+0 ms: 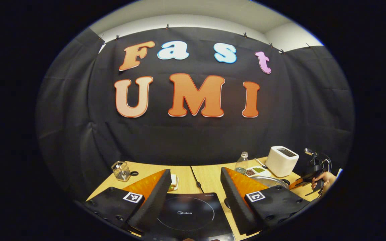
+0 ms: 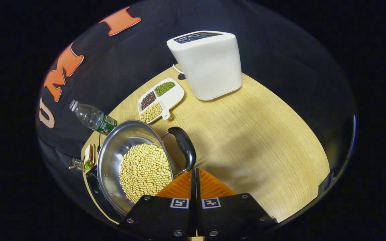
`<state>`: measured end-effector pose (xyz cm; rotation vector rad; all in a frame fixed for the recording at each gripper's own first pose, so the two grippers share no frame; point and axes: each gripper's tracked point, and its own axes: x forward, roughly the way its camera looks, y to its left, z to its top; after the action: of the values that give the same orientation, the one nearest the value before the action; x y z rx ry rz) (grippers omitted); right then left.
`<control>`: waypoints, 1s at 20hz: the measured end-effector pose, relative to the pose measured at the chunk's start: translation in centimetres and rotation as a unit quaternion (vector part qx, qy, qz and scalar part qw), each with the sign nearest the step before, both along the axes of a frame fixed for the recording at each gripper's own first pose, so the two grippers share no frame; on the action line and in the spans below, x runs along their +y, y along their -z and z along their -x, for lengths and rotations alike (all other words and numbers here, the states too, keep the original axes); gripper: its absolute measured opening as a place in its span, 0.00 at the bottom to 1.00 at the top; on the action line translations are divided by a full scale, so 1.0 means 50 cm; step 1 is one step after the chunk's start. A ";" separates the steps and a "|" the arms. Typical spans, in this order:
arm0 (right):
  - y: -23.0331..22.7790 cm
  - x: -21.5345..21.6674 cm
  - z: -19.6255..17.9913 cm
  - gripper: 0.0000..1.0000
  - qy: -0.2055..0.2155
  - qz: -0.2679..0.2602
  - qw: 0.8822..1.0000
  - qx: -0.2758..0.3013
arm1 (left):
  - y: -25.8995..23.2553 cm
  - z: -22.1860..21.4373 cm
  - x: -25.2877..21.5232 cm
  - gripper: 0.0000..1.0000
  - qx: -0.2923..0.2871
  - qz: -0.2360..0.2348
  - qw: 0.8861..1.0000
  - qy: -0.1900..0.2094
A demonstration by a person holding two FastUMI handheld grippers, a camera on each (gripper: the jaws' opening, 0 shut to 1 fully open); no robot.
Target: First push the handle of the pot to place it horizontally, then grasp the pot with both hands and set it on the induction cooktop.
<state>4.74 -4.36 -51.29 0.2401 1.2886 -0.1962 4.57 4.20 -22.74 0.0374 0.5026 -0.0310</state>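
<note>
Closest to us in the right gripper view, our right gripper (image 2: 194, 172) has its fingers pressed together with nothing between them, their tips just beside the near end of the pot's handle (image 2: 185, 146); we cannot tell if they touch it. That handle lies along the pot's (image 2: 112, 157) rim on the table (image 2: 263, 140). Beans (image 2: 145, 171) fill the pot, whose near edge is cut off by the gripper body. Beyond it stand a divided dish (image 2: 166, 98), a tipped bottle (image 2: 92, 117) and a toaster (image 2: 209, 63).

In the left gripper view, our left gripper (image 1: 195, 179) is spread wide over the cooktop (image 1: 189, 214), gripping nothing. Only a sliver of pot rim shows behind its right finger (image 1: 235, 197). A glass jar (image 1: 121, 170) sits at the table's far left. Something pale behind the left finger is too hidden to name. At the far right a hand (image 1: 323, 179) holds the other gripper, too small to judge.
</note>
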 end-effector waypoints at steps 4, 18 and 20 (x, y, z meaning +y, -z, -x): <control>-0.041 0.011 -0.002 0.00 -0.020 -0.011 0.999 -0.023 | 0.068 0.009 -0.041 0.99 0.049 0.006 0.999 0.017; -0.088 0.087 -0.075 0.71 -0.165 0.033 0.981 -0.096 | 0.351 0.013 -0.245 0.94 0.262 0.054 0.962 0.061; -0.081 0.084 -0.083 0.75 -0.163 0.034 0.982 -0.094 | 0.394 0.021 -0.259 0.96 0.295 0.064 0.951 0.062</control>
<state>8.86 -0.18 -47.23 -0.0137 1.1133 0.0616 3.50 -8.75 -42.42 -0.0696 1.0971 -0.2023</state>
